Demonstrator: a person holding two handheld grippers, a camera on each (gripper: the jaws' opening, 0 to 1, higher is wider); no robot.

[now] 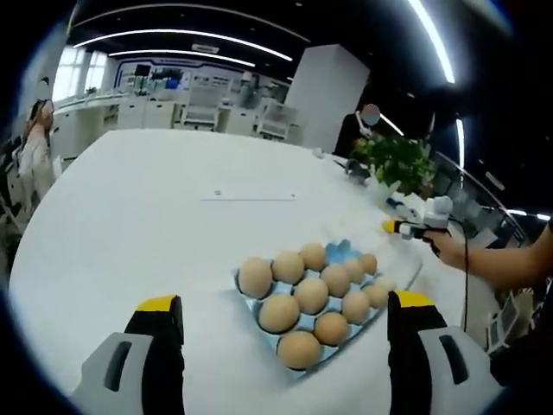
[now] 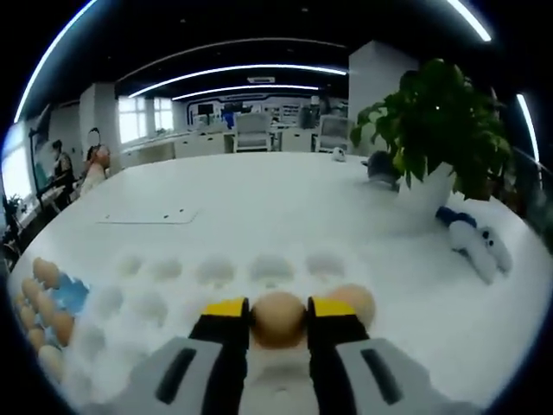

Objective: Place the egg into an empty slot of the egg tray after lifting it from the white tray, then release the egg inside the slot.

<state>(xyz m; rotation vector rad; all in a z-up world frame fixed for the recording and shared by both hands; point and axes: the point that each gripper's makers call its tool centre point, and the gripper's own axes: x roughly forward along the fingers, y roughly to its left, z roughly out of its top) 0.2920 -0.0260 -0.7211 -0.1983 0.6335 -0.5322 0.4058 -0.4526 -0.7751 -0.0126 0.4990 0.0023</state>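
- Left gripper view, left side: white table (image 1: 173, 225), one yellow-tipped jaw of the left gripper (image 1: 285, 313) rising at bottom left, the other at bottom right; jaws spread wide, nothing between them.
- Centre: blue egg tray (image 1: 341, 252) sits on the table ahead of the jaws, between their lines, not touching either. Most slots hold brown eggs; a bare blue patch shows at the far edge.
- Right: a person's hand (image 1: 449, 246) holds the right gripper (image 1: 390, 227) beyond the tray; potted plant (image 1: 399, 162) further back.
- Right gripper view, left edge: egg tray (image 2: 65, 298) with several eggs, just beside the white tray (image 2: 173, 290).
- Centre: right gripper (image 2: 278, 318) clamped on the egg (image 2: 278, 318); egg sits squarely between the two yellow tips, over the white tray's near dimples. Cannot tell if it is clear of the tray surface.
- Just right of the jaws: second egg (image 2: 356, 303) lying in the white tray, close against the right jaw tip.
- Far right: potted plant (image 2: 441, 121), blue-and-white plush toy (image 2: 475, 242) on the table.
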